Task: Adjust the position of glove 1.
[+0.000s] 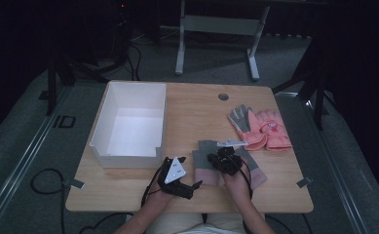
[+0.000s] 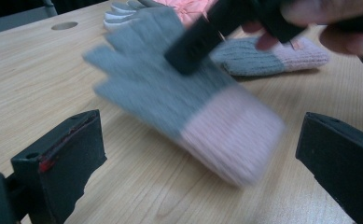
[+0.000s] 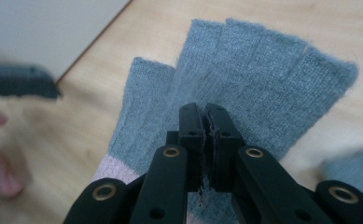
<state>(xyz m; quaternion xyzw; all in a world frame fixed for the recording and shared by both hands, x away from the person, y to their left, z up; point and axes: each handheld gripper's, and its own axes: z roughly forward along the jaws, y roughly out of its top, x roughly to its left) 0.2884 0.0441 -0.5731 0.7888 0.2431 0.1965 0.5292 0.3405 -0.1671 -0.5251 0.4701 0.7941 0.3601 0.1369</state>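
Note:
A grey fingerless knit glove with a pink cuff [image 1: 202,161] [image 3: 263,79] hangs just above the wooden table near its front middle. My right gripper [image 1: 214,159] [image 3: 206,116] is shut on the fabric of its palm. In the left gripper view this glove [image 2: 170,98] is blurred, with the right gripper [image 2: 193,46] pinching it from above. My left gripper [image 1: 191,182] [image 2: 202,137] rests left of the glove, jaws wide apart, nothing between the pads. A matching grey and pink glove [image 1: 258,176] [image 2: 268,55] lies flat under the right hand.
An empty white box [image 1: 128,157] [image 3: 39,28] stands at the left of the table. A pair of pink padded gloves [image 1: 270,130], one showing a grey palm [image 1: 241,119], lies at the right rear. A round cable hole [image 1: 223,96] sits near the far edge.

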